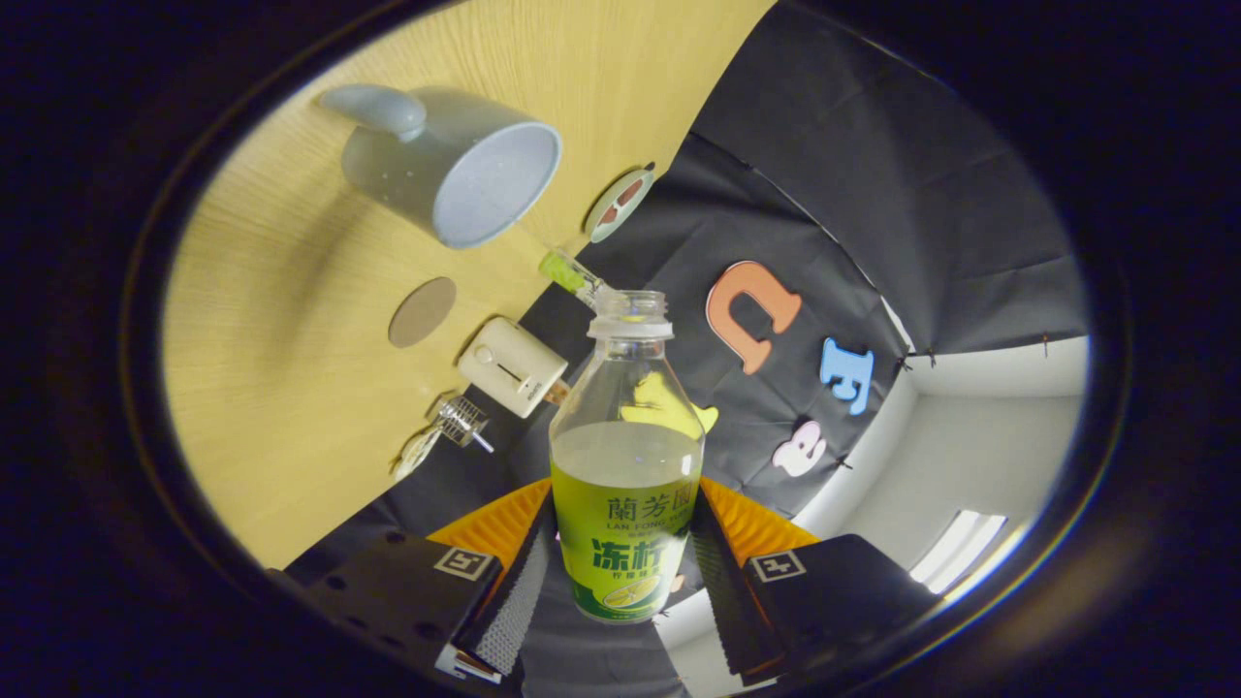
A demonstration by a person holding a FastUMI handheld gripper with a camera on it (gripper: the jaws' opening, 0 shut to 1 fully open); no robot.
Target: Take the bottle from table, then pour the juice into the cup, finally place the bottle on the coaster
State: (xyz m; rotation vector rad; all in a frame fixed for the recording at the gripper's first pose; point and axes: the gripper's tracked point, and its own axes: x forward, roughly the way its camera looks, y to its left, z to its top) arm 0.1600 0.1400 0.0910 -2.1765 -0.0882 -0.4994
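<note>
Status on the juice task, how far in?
Done: the bottle is off the table, uncapped, clamped in the gripper. In hand: it is tipped toward the cup, though no juice is leaving the mouth. Left: pouring, then setting it on the coaster.

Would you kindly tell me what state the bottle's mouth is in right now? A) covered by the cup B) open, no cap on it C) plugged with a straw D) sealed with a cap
B: the bottle, held between the gripper fingers, shows a bare threaded neck with no cap.
</note>
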